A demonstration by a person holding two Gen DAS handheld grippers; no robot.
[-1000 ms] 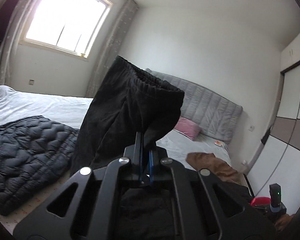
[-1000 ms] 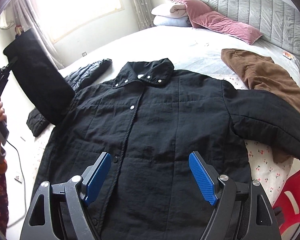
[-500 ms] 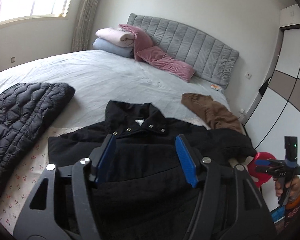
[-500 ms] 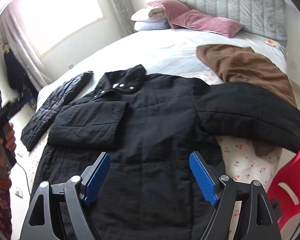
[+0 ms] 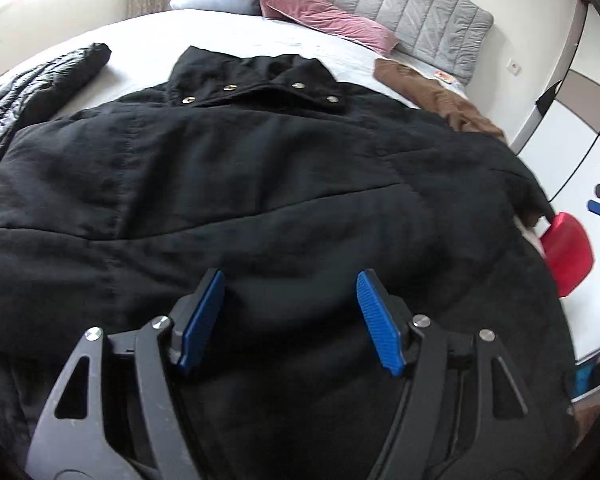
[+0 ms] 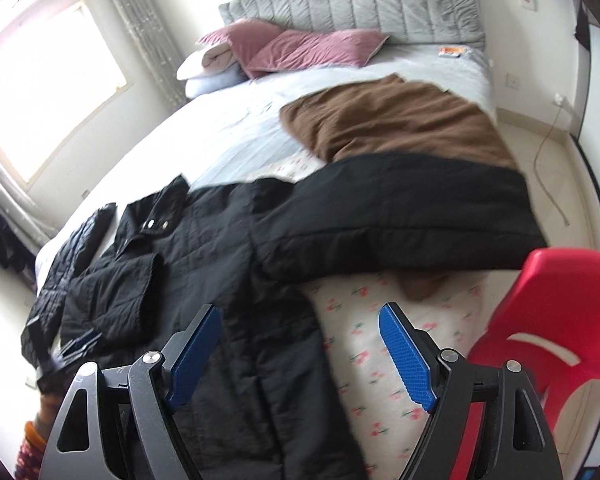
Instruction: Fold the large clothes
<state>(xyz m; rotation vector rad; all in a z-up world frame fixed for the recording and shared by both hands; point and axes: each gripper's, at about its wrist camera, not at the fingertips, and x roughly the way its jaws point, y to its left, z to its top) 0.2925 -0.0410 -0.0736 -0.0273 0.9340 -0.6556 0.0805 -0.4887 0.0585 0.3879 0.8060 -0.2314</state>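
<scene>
A large black quilted coat (image 5: 260, 184) lies flat on the bed, collar with metal snaps (image 5: 256, 80) toward the headboard. Its left sleeve (image 6: 116, 292) is folded across the body; its right sleeve (image 6: 412, 224) stretches out sideways toward the bed edge. My left gripper (image 5: 290, 316) is open and empty, low over the coat's body. My right gripper (image 6: 300, 344) is open and empty, above the coat's right side and the floral sheet (image 6: 364, 320). The left gripper also shows in the right wrist view (image 6: 72, 350), at the coat's left edge.
A brown garment (image 6: 392, 120) lies beyond the outstretched sleeve. A black puffer jacket (image 5: 32, 84) lies left of the coat. Pink pillows (image 6: 300, 46) and folded bedding sit by the grey headboard. A red plastic chair (image 6: 552, 312) stands at the bed's right edge.
My left gripper let go of the left sleeve, which now lies folded across the coat, and dropped low over the coat. My right gripper swung right toward the outstretched sleeve.
</scene>
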